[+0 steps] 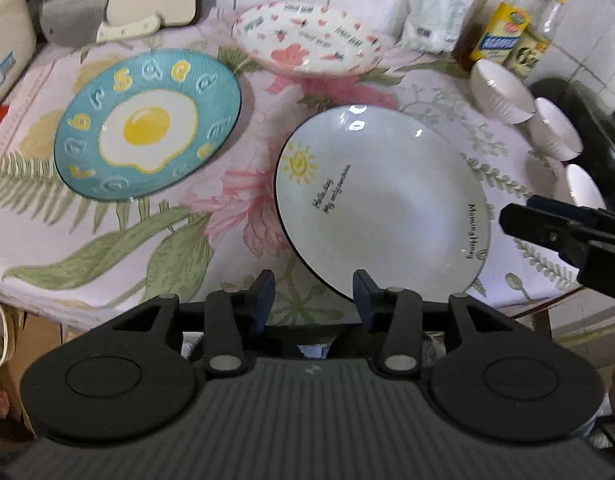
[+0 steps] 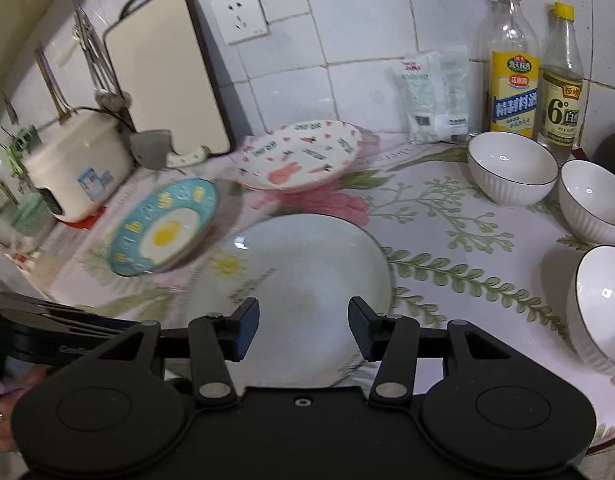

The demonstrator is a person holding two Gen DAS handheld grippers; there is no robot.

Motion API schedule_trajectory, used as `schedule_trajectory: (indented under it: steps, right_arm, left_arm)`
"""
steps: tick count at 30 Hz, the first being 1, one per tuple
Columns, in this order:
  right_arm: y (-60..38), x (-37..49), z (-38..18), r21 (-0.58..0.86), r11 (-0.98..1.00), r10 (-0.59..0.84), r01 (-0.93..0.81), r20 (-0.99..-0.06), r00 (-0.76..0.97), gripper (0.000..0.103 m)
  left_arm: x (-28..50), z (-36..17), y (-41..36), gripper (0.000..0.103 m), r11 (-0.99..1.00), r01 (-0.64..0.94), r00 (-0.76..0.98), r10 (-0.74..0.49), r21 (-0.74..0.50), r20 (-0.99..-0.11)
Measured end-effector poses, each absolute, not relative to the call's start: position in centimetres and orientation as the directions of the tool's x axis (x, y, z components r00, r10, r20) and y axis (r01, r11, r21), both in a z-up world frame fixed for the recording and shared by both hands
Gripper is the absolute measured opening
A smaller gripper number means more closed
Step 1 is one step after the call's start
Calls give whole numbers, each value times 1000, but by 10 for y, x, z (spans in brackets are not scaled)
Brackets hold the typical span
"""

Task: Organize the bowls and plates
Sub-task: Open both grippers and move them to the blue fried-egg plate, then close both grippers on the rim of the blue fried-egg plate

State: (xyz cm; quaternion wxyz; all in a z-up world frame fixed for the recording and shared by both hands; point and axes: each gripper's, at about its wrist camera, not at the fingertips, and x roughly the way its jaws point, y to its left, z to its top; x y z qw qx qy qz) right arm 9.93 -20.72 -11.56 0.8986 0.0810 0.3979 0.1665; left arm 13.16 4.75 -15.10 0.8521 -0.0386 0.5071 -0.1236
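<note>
A white plate with a sun drawing [image 1: 387,208] [image 2: 299,276] lies flat on the flowered tablecloth. To its left lies a blue plate with a fried egg [image 1: 147,124] [image 2: 163,228]. Behind them a pink-patterned deep plate [image 1: 307,36] [image 2: 303,156] sits tilted. Three white ribbed bowls [image 1: 501,92] [image 2: 511,168] stand apart in a row at the right. My left gripper [image 1: 313,300] hangs open above the white plate's near-left rim, holding nothing. My right gripper [image 2: 303,328] is open over the plate's near part, its fingers clear of it.
A cleaver [image 2: 159,148] and a cutting board [image 2: 167,76] lean at the back left beside a cream cooker [image 2: 75,160]. Two bottles [image 2: 511,68] and a white packet [image 2: 431,96] stand against the tiled wall. The table's front edge [image 1: 79,308] is close below the grippers.
</note>
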Motion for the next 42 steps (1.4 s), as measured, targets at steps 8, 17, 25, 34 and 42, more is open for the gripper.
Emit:
schedule_trajectory:
  steps: [8, 17, 25, 34, 42]
  right_arm:
    - [-183, 80, -86, 304, 908, 418, -287, -649, 636, 59]
    - [-150, 78, -63, 310, 877, 480, -367, -590, 649, 61]
    - [-118, 91, -61, 355, 852, 520, -385, -485, 703, 61]
    - [-81, 133, -97, 384, 824, 563, -416, -478, 674, 62]
    - [-53, 190, -143, 313, 874, 485, -372, -602, 634, 62]
  left_arm:
    - [114, -127, 70, 50, 967, 202, 501, -238, -155, -832]
    - [113, -101, 111, 59, 978, 164, 593, -204, -131, -779]
    - [118, -96, 160, 64, 992, 65, 685, -125, -111, -718]
    - [143, -121, 198, 64, 998, -33, 696, -17, -56, -717]
    - [180, -159, 200, 65, 999, -45, 708, 17, -21, -706]
